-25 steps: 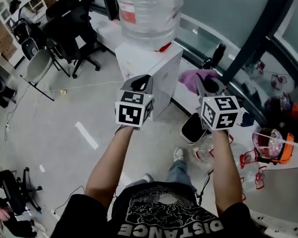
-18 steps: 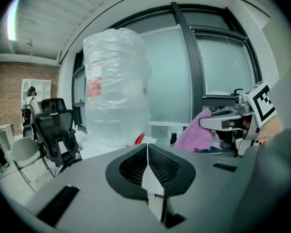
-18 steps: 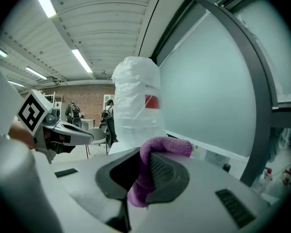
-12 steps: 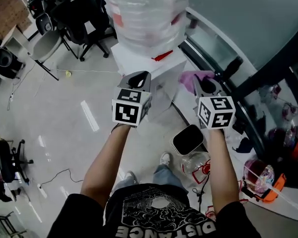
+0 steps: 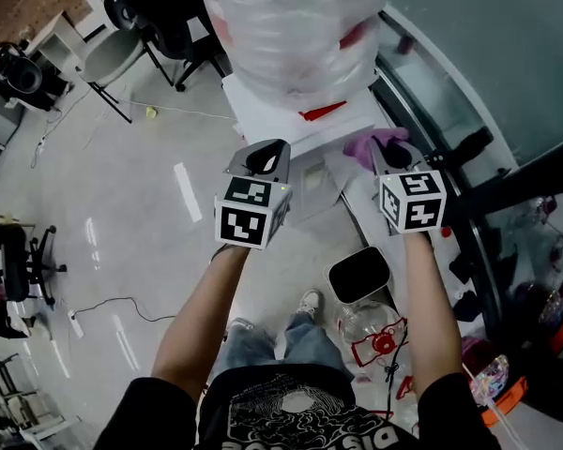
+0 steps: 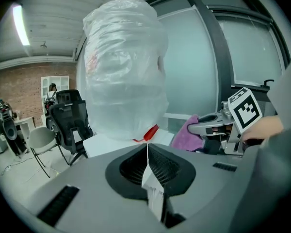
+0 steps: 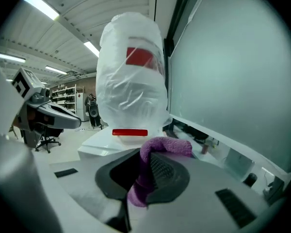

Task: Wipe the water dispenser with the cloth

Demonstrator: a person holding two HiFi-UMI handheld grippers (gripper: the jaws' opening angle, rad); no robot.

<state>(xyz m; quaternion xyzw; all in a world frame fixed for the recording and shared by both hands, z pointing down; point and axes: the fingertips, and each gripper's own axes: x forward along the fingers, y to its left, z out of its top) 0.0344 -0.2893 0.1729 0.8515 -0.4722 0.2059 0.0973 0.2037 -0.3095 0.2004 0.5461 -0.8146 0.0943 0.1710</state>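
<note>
A soft purple terry cloth (image 7: 161, 147), pinched at a fold in the right claw (image 7: 145, 165), hangs close to the white box-shaped water dispenser (image 5: 280, 112). No view settles whether the two touch. The claw's jaws are clamped on the cloth, which loops over one jaw and trails below. It looks light and limp, so it would bunch rather than slide, and the fold already held seems the sensible place to grip it. The dispenser's flat panels look stiff and smooth, easy ground for a wipe. The big bottle wrapped in crinkled clear plastic film (image 5: 291, 26) on top is probably heavy and its wrap slippery, so pushing against it looks unwise. The left claw (image 6: 147, 152) hovers alongside with jaws together, and a white slip shows at their seam, perhaps part of the claw. A red label (image 7: 139, 57) on the bottle and a red strip (image 7: 130, 132) at its base carry no readable writing. Each gripper's cube bears only black-and-white square markers. The print on the person's black T-shirt (image 5: 300, 406) is cut off at the picture's edge.
</note>
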